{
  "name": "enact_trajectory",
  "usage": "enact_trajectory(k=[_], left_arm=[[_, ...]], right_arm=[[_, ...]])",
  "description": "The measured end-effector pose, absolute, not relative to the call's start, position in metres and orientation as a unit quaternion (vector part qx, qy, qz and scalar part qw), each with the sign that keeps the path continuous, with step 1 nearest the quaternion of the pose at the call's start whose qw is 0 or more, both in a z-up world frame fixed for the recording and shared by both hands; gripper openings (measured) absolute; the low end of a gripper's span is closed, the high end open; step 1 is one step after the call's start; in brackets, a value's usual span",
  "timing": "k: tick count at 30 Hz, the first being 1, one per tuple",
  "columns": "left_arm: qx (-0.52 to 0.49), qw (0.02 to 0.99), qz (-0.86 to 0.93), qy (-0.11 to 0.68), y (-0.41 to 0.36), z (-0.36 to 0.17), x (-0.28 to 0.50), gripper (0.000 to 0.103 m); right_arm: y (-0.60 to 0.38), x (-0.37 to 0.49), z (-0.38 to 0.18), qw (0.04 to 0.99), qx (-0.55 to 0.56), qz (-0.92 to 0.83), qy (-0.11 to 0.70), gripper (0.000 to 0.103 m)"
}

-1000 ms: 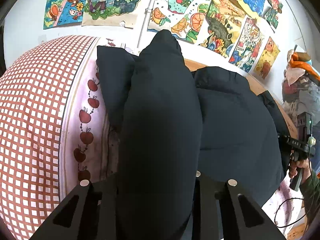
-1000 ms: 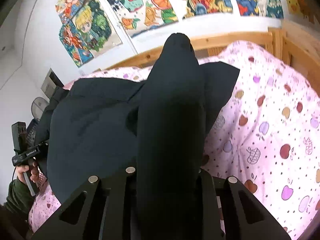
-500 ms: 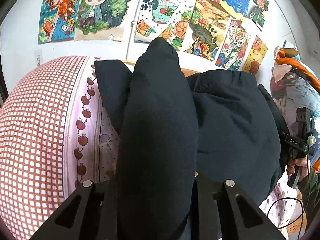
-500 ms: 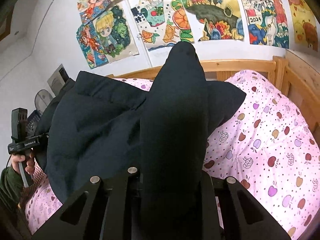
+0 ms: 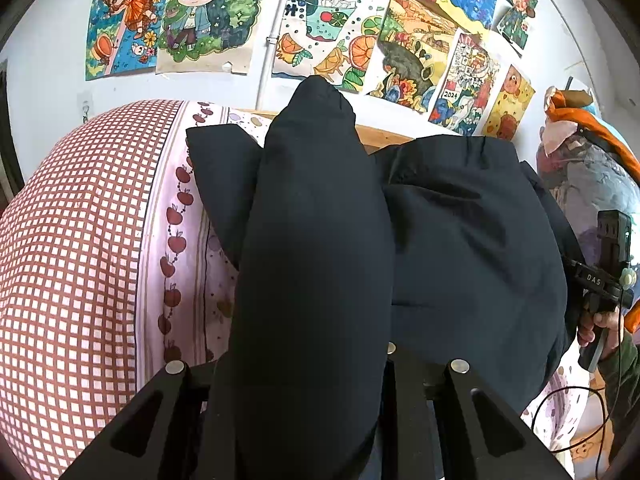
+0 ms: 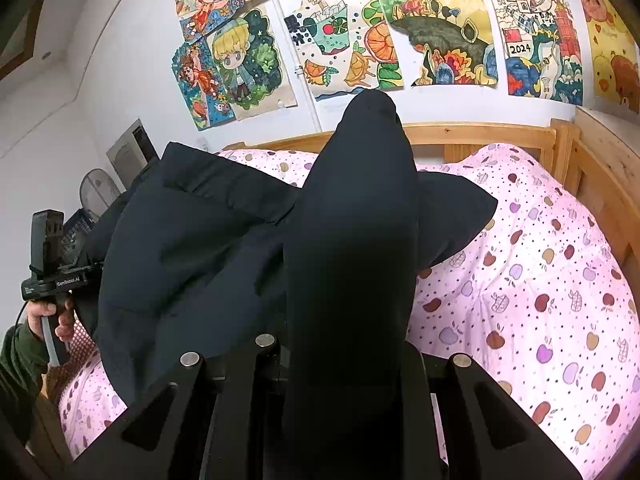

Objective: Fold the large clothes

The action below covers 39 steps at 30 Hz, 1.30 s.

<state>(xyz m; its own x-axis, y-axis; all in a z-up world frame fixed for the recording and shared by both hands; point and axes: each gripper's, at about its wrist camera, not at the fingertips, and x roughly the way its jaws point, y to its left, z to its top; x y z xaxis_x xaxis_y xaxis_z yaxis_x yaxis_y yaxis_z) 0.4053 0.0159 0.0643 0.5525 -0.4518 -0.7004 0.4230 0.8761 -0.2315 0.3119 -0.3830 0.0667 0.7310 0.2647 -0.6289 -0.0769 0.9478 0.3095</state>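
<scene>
dark jacket (image 5: pixel 472 240) between both grippers

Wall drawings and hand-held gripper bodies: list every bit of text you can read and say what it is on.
"2024": on a sign in the building drawing on the wall.
"DAS": white letters on the right hand-held gripper body, seen from the left wrist.
"GenRobot.AI": label on the left hand-held gripper body; smaller print beside it is unreadable.
"果汁": dark characters on the fruit-drink drawing.

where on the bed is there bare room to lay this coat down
Free: the pink quilt right of the dark coat, up to the wooden bed frame. Crowded: the coat's side and the checked pillow.
</scene>
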Motion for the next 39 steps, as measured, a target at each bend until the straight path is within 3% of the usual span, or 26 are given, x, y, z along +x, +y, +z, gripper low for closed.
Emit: enact_trajectory(k=[9, 13, 18, 20, 27, 28, 32, 39], left_arm=[[-0.016, 0.877, -0.232, 0.421, 0.016, 0.041, 0.413, 0.023], [-0.015, 0.876, -0.215, 0.432, 0.019, 0.032, 0.414, 0.034], [-0.019, 0.883, -0.191, 0.429, 0.022, 0.025, 0.410, 0.051], [-0.020, 0.887, -0.175, 0.427, 0.024, 0.024, 0.409, 0.066], [-0.026, 0.901, -0.134, 0.413, 0.031, 0.022, 0.395, 0.089], [-0.019, 0.904, -0.121, 0.409, 0.031, 0.022, 0.392, 0.097], [-0.019, 0.927, -0.101, 0.361, 0.034, 0.031, 0.370, 0.103], [-0.031, 0.942, -0.093, 0.320, 0.035, 0.048, 0.344, 0.103]], right_arm=[[-0.389, 0.313, 0.041, 0.913, 0.149, 0.070, 0.373, 0.018], [-0.389, 0.313, 0.032, 0.910, 0.142, 0.046, 0.388, 0.024], [-0.394, 0.314, 0.022, 0.897, 0.157, 0.011, 0.413, 0.049], [-0.395, 0.312, 0.018, 0.894, 0.165, 0.002, 0.417, 0.060], [-0.390, 0.307, 0.013, 0.896, 0.149, -0.036, 0.416, 0.091], [-0.389, 0.304, 0.014, 0.898, 0.145, -0.042, 0.413, 0.093], [-0.385, 0.292, 0.022, 0.910, 0.113, -0.071, 0.393, 0.094], [-0.377, 0.267, 0.045, 0.933, 0.084, -0.091, 0.339, 0.096]])
